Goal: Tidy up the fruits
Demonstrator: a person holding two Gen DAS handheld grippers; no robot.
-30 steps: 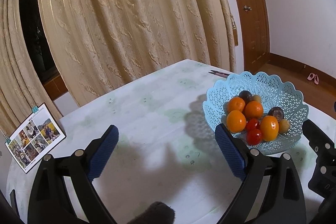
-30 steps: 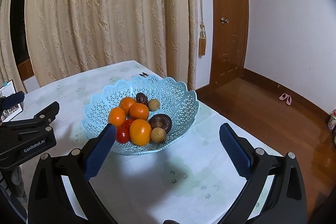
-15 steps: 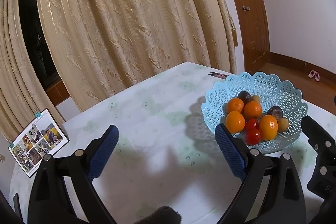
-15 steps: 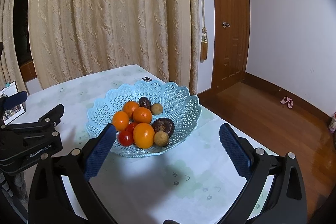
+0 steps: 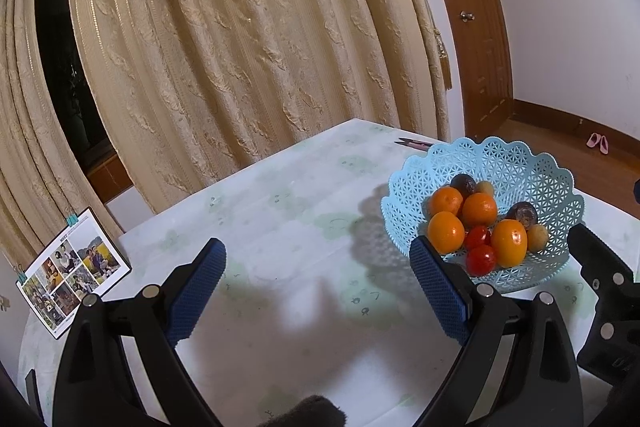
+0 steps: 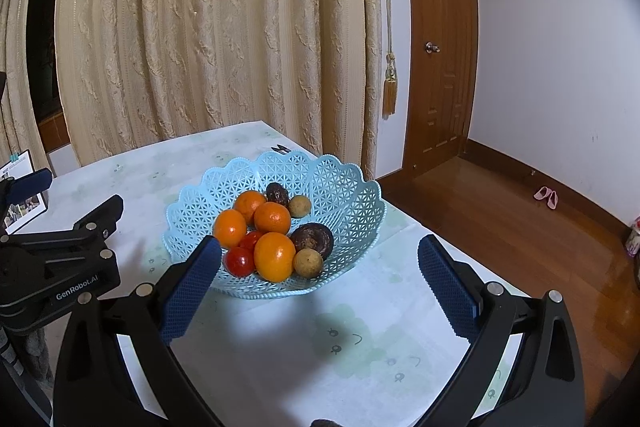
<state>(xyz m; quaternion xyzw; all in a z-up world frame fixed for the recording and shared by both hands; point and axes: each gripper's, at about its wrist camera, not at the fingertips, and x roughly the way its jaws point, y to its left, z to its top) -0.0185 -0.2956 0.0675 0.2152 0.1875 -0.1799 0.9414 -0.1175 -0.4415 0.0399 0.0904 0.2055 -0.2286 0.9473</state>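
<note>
Pale-blue lattice plastic basket [image 6: 276,167] with a scalloped rim sits on the white, faintly green-printed worktop [image 5: 304,211], holding smooth oranges [image 6: 274,256], glossy red tomatoes [image 6: 239,261], wrinkled dark fruits [image 6: 313,239] and small tan round ones [image 6: 308,263]. Left gripper [image 5: 318,285], over bare cloth left of it, and right gripper [image 6: 319,283], near it, hold blue-padded jaws wide apart, empty.
</note>
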